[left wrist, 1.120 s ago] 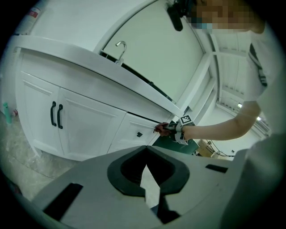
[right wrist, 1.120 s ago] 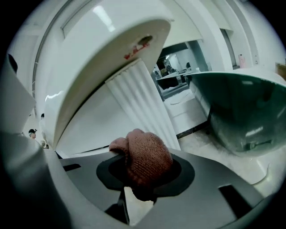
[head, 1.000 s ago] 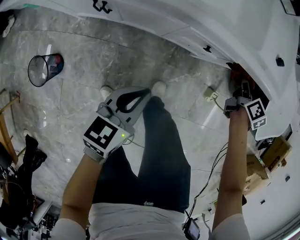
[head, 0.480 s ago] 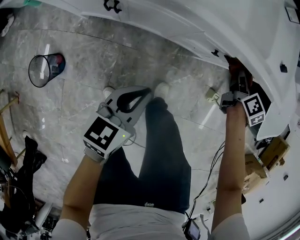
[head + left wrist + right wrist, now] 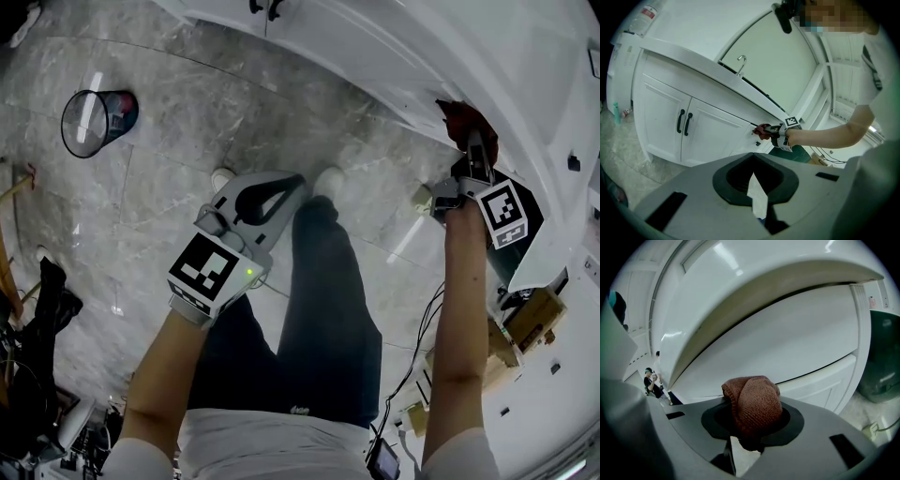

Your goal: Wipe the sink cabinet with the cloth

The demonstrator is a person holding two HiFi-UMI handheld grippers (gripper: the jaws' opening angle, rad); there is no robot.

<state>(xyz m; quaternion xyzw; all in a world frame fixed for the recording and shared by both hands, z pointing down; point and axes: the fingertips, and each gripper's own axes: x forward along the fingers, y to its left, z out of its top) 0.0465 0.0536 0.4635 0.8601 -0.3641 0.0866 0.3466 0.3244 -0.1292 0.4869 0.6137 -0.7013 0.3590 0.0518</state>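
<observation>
Rust-brown knitted cloth (image 5: 757,401) is clamped in the right gripper (image 5: 749,439) at the white sink cabinet (image 5: 787,348); left gripper (image 5: 758,199) is closed on nothing, well apart.

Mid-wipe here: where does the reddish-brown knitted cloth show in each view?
Head view: upper right, the reddish-brown knitted cloth sits at the cabinet's edge, at the right gripper's tip.
Left gripper view: small, just right of centre.
Right gripper view: centre, the cloth is bunched between the jaws.
Shared landmark: the white sink cabinet.
</observation>
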